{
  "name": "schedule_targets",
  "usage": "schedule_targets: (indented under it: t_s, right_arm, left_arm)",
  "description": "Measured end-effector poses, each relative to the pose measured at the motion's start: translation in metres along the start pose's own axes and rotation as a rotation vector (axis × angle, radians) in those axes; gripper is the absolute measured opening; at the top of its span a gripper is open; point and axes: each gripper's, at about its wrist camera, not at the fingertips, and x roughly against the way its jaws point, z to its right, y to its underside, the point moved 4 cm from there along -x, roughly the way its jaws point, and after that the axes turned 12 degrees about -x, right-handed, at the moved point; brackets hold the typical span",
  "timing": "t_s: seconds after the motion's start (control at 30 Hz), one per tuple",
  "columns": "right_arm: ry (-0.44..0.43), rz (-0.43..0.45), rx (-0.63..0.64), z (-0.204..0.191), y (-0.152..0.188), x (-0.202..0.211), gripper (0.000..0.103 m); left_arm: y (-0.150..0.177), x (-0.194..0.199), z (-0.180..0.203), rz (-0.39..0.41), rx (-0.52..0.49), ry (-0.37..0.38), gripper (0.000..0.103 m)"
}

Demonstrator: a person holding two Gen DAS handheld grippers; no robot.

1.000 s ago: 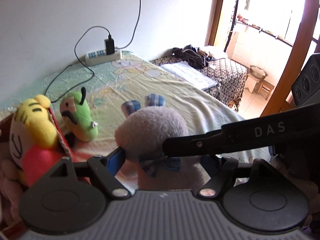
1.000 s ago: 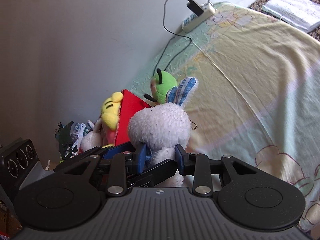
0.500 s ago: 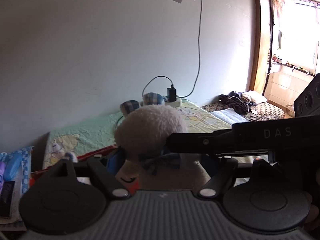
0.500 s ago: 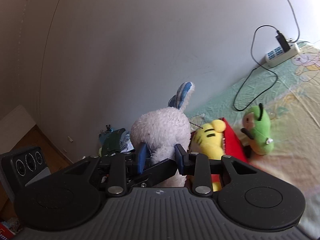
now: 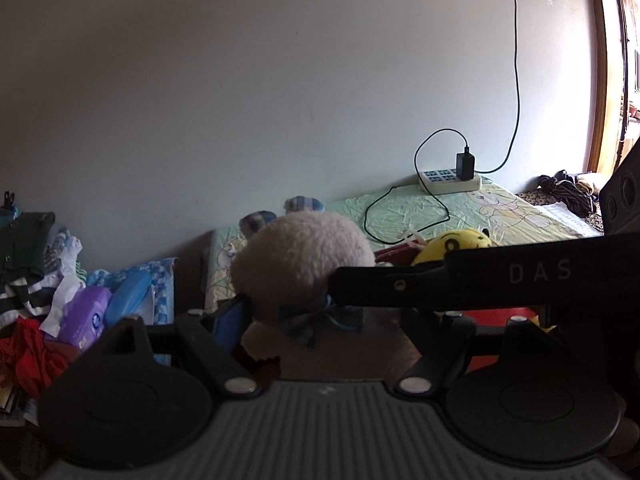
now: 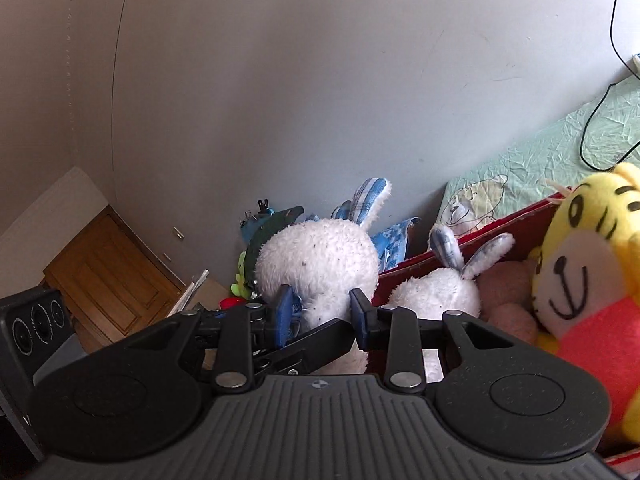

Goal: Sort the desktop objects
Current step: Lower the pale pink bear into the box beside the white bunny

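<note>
rabbit toy [image 6: 316,256]: white fur, ears in blue check
bow [image 5: 316,318]: blue check
tiger toy [image 6: 588,280]: yellow, black stripes, red shirt
box [image 6: 516,220]: red
sheet [image 5: 472,212]: pale green, cartoon bears

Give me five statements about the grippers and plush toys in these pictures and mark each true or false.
1. The right gripper is shut on the white plush rabbit. True.
2. The red box holds no toys. False: a second white rabbit and the yellow tiger plush sit in it.
3. The rabbit wears a checked bow. True.
4. The power strip has nothing plugged in. False: a black charger is in it.
5. The left gripper is open and free of the rabbit. False: it grips it.
</note>
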Motion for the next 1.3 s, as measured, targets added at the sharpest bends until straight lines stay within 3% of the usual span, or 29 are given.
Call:
schedule_targets:
  t_s: [0.23,0.47,0.57,0.63,0.8,0.97,1.0,1.13,1.3]
  right_arm:
    - [0.101,-0.04,-0.004,0.012,0.012,-0.028,0.034]
    - [0.198,-0.068,0.066,0.013,0.025,-0.041,0.035]
    - [0.202,-0.079,0.063,0.016,0.027,-0.042,0.036]
    - [0.206,-0.09,0.051,0.02,0.028,-0.046,0.044]
    - [0.184,-0.092,0.037,0.019,0.027,-0.035,0.046]
    - [0.145,-0.056,0.016,0.017,0.021,-0.029,0.043]
    - [0.143,-0.053,0.014,0.016,0.02,-0.028,0.039]
    - [0.162,-0.061,0.006,0.019,0.021,-0.032,0.026]
    - [0.166,-0.074,-0.047,0.028,0.021,-0.029,0.025]
  left_arm:
    - [0.029,-0.036,-0.018,-0.071,0.059,0.059,0.083]
    - [0.049,-0.045,-0.027,-0.129,0.034,0.038,0.085]
    - [0.052,-0.042,-0.028,-0.132,0.038,0.046,0.087]
    - [0.053,-0.04,-0.029,-0.135,0.041,0.052,0.088]
    - [0.049,-0.022,-0.035,-0.101,0.063,0.066,0.092]
    - [0.043,-0.013,-0.041,-0.061,0.129,0.135,0.092]
    - [0.043,-0.014,-0.039,-0.061,0.128,0.144,0.092]
    - [0.039,-0.02,-0.024,-0.061,0.077,0.154,0.092]
    - [0.041,-0.028,-0.019,-0.071,0.042,0.134,0.097]
